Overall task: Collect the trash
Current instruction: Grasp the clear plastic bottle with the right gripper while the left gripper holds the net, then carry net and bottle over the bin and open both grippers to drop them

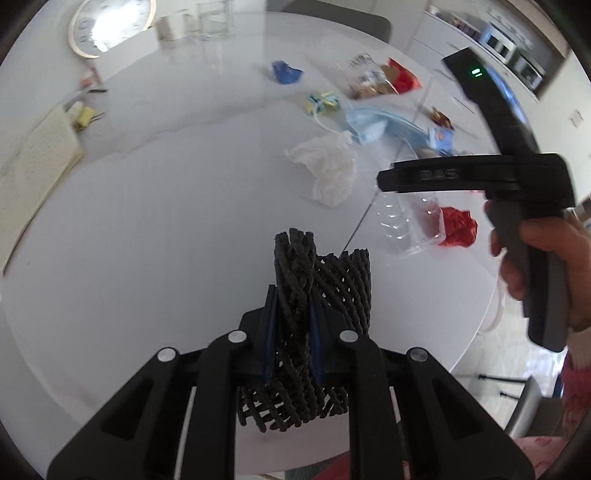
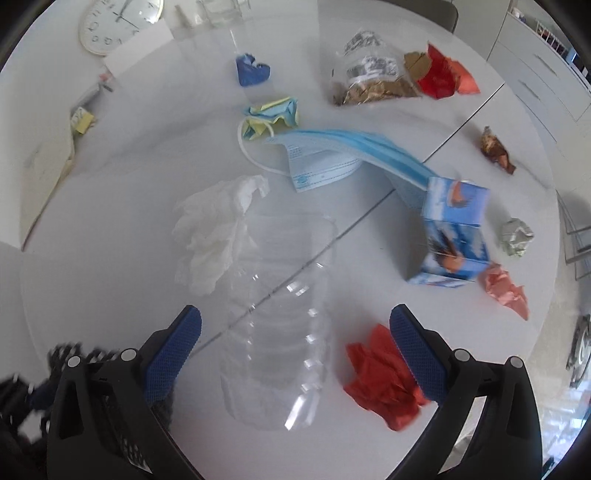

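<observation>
Black foam net point(image 1: 303, 295) pinched in left hand-held gripper point(image 1: 291, 317), right hand-held gripper point(image 2: 295, 350) spread wide

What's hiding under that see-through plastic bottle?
Through the clear bottle you see only the white table and its dark seam line. The white tissue pokes behind its left edge; how far under it goes can't be seen.

Bright daylight, glare on the clock point(image 1: 110, 26), motion blur, dark fisheye-warped edges.
</observation>
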### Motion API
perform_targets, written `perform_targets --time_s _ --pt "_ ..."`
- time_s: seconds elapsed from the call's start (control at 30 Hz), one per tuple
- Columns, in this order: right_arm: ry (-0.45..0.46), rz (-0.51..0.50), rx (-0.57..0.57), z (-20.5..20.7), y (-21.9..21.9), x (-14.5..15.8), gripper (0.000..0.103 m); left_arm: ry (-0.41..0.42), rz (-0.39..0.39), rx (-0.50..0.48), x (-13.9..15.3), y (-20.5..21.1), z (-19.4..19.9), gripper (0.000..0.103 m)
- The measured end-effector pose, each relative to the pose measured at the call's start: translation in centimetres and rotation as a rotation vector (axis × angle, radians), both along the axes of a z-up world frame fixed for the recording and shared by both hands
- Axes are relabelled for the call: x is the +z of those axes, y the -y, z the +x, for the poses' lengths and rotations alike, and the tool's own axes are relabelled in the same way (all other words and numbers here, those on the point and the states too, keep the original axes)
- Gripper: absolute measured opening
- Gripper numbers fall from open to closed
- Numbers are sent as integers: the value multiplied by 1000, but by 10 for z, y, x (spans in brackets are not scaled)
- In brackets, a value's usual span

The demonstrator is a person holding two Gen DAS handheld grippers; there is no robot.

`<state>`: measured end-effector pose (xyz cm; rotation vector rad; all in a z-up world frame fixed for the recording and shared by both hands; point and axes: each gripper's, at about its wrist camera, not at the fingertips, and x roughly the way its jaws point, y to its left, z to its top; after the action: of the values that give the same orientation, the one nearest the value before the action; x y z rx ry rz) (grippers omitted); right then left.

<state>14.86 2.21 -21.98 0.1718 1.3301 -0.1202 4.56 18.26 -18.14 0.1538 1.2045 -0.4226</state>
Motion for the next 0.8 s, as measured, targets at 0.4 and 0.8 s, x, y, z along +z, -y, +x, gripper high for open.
perform_targets --time_s 0.4,0.8 --pt "62 152 -14 -23 28 16 63 79 53 3 26 21 -24 16" --pt "173 -62 -413 -234 270 98 64 32 -155 -531 50 246 -95 15"
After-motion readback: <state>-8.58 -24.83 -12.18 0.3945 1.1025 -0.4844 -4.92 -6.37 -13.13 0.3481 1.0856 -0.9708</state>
